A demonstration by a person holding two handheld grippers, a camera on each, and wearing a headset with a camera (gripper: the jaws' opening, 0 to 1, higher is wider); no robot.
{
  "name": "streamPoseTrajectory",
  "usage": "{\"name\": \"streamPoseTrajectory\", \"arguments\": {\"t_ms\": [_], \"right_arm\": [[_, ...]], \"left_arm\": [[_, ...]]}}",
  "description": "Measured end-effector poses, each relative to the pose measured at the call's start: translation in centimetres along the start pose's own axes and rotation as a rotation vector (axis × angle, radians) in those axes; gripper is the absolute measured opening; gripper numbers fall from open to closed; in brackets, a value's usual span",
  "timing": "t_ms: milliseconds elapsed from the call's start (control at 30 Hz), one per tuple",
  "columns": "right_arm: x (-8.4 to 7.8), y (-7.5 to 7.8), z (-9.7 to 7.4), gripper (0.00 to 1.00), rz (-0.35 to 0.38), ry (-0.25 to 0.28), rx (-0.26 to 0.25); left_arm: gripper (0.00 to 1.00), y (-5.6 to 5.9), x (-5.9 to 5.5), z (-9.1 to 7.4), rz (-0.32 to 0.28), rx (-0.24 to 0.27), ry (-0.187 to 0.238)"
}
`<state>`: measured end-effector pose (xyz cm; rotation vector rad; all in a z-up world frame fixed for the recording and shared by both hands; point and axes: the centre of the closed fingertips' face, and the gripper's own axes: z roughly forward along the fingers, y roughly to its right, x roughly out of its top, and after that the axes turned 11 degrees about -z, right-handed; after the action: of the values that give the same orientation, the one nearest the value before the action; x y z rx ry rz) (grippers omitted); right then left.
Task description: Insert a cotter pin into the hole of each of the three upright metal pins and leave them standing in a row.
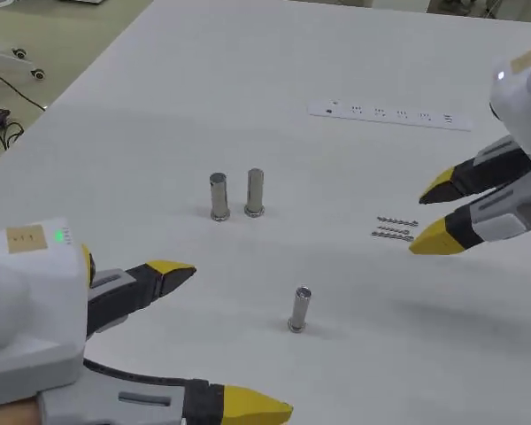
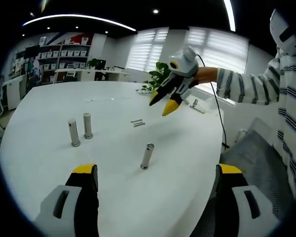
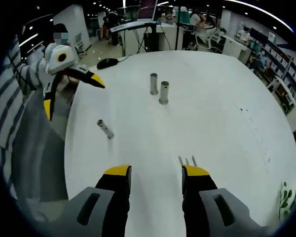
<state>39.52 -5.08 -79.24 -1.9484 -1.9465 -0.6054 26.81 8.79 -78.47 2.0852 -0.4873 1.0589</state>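
Three upright metal pins stand on the white table: two side by side (image 1: 219,196) (image 1: 255,192) and a third one (image 1: 300,309) nearer to me. Three small cotter pins (image 1: 394,227) lie in a group at the right. My right gripper (image 1: 435,217) hovers open just right of the cotter pins, which show right ahead of its jaws (image 3: 187,161). My left gripper (image 1: 217,341) is open at the near left, empty, with the single pin (image 2: 147,156) ahead of it.
A white power strip (image 1: 388,115) lies at the far side of the table (image 1: 159,106). Cables sit on a bench at the far left. A person's striped sleeve (image 2: 246,84) holds the right gripper (image 2: 167,98).
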Motion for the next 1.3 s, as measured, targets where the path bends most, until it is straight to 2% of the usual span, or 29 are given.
{"name": "streamPoseTrajectory", "arguments": {"t_ms": [67,233,400,600,867,1000,1133,1300], "right_arm": [[-0.7,0.5,0.8,0.33,0.008,-0.037,0.031],[-1.8,1.6,2.3,0.33,-0.035,-0.076,0.060],[-2.7,2.0,3.4,0.33,-0.053,-0.116,0.086],[-2.9,2.6,3.9,0.31,-0.055,-0.133,0.103],[-2.6,3.8,4.3,0.24,-0.065,-0.134,0.097],[-2.6,4.4,4.6,0.12,-0.055,-0.137,0.090],[-2.7,4.6,4.8,0.12,-0.072,-0.148,0.086],[-3.6,5.1,5.3,0.11,-0.103,-0.198,0.074]], "left_arm": [[0.99,0.1,0.0,0.1,0.009,-0.005,0.004],[0.99,0.3,-0.1,0.5,-0.003,-0.010,-0.001],[0.99,0.3,-0.2,0.8,-0.009,-0.007,-0.003],[0.99,0.4,-0.6,0.8,-0.027,-0.004,-0.009],[0.99,0.0,-1.2,0.8,-0.045,0.010,-0.019],[0.99,-0.3,-1.3,0.8,-0.054,0.018,-0.014],[0.99,-0.5,-1.5,0.8,-0.055,0.023,-0.023],[0.98,-0.6,-1.3,0.8,-0.062,0.028,-0.018]]}}
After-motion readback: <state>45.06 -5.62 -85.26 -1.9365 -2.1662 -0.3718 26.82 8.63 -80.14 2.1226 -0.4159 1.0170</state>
